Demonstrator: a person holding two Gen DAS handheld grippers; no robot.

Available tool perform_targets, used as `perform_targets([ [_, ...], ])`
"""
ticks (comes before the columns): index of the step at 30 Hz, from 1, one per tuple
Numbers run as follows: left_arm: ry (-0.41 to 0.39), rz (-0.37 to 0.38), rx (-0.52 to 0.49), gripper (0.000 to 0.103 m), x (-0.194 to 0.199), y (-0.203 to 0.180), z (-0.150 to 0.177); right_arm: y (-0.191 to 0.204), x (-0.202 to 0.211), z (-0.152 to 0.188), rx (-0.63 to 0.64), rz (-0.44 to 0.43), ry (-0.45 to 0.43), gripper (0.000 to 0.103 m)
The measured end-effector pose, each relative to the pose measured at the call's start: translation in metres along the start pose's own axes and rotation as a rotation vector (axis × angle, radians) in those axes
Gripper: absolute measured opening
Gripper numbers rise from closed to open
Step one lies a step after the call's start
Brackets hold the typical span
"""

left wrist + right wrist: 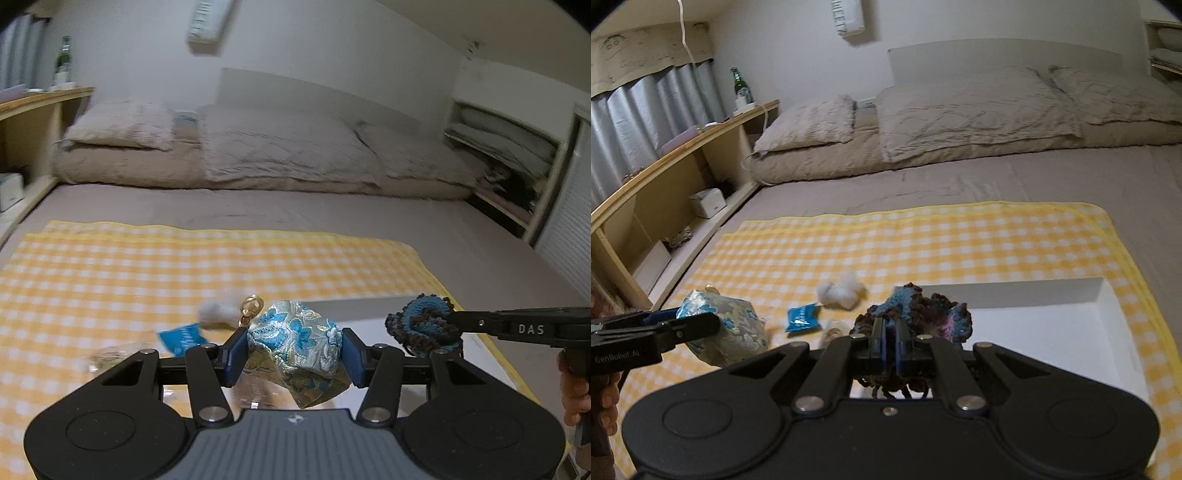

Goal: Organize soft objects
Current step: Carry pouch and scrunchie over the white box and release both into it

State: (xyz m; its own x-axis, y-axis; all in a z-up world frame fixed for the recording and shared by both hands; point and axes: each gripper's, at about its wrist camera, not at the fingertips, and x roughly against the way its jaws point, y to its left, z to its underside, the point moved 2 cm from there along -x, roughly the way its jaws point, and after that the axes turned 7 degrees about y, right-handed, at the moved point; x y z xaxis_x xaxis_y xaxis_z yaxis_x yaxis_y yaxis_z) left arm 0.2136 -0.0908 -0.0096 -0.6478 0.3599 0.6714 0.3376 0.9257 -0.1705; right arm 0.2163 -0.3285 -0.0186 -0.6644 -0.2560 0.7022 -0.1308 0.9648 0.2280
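Pouch (295, 341), blue-gold brocade, clamped between left gripper (293, 350) pads. Right gripper (889, 338) fully closed on crocheted piece (916, 310). Both above checked cloth (923, 243), beside white tray (1052, 325).

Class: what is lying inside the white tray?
The visible part of the white tray is bare. Its near-left corner is hidden behind the crocheted piece clamped in the right gripper.
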Motion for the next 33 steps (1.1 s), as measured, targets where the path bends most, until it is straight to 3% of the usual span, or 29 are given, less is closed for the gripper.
perform_targets([
  [14, 0.145, 0.126, -0.199, 0.054, -0.056, -0.077, 0.02, -0.068, 0.013, 0.042, -0.067, 0.095, 0.092, 0.005],
  [22, 0.175, 0.108, -0.324, 0.056, -0.083, -0.104, 0.031, -0.084, 0.015, 0.05, -0.095, 0.095, 0.115, 0.005],
  [31, 0.232, 0.063, -0.384, 0.082, -0.094, -0.1, 0.041, -0.078, 0.006, 0.051, -0.066, 0.056, 0.135, 0.006],
  [33, 0.244, 0.053, -0.398, 0.082, -0.094, -0.099, 0.043, -0.076, 0.003, 0.053, -0.061, 0.05, 0.15, 0.006],
])
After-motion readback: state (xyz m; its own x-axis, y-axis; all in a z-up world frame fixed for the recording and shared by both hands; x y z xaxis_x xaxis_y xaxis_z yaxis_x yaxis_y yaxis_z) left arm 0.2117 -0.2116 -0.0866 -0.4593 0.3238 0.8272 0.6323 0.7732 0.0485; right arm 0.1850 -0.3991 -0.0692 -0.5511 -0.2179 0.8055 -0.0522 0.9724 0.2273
